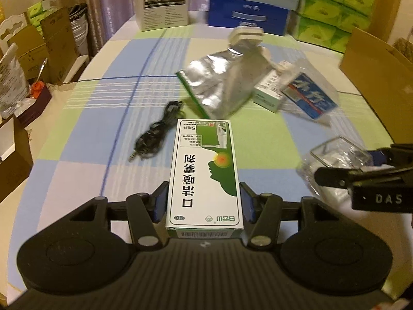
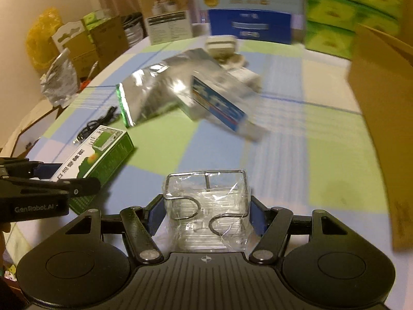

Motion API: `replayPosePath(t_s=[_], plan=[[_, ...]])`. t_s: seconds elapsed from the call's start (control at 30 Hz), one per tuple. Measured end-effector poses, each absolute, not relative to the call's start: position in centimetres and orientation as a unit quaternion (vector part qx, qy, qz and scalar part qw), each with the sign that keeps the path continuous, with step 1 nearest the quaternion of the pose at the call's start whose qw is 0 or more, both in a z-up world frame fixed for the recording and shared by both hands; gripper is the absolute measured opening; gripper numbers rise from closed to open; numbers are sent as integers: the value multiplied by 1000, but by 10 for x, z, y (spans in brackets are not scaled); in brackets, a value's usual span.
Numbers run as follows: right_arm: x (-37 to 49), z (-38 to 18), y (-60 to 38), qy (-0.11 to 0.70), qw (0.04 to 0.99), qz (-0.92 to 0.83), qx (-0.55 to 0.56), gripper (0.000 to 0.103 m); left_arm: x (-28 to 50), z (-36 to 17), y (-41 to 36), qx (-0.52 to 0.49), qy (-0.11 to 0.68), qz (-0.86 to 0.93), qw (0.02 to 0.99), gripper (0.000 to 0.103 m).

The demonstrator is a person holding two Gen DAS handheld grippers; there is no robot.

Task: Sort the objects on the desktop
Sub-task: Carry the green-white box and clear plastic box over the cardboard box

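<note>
My left gripper is shut on a green and white medicine box that points away over the checked tablecloth. That same box and the left gripper show at the left of the right wrist view. A wire holder in clear plastic wrap sits between the blue pads of my right gripper, which is shut on it. In the left wrist view the right gripper comes in from the right edge with the wrapped holder.
Mid-table lie a silver foil pouch, a black cable, a small white-green box and a clear-wrapped blue box. A cardboard box stands at the right. Cartons and green tissue packs line the back.
</note>
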State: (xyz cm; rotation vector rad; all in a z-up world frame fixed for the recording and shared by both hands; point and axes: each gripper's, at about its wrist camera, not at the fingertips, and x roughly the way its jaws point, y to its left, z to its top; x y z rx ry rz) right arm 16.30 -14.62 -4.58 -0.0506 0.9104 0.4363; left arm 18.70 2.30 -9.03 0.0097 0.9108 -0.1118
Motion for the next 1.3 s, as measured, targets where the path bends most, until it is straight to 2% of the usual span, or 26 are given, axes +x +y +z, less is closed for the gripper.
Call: replayPosePath(t_s=[0.33, 0.7, 0.83, 0.93, 1.3], plan=[[132, -46, -172, 422, 888, 181, -21, 64, 162, -81, -27, 40, 432, -109, 894, 51], [138, -56, -172, 411, 893, 183, -13, 68, 180, -99, -37, 72, 442, -107, 887, 51], [138, -57, -171, 406, 895, 182, -14, 65, 180, -103, -37, 70, 443, -103, 888, 52], [135, -52, -171, 399, 899, 181, -19, 63, 179, -102, -37, 67, 443, -101, 888, 51], [116, -8, -185, 361, 916, 174, -12, 63, 160, -68, -44, 61, 427, -108, 896, 51]])
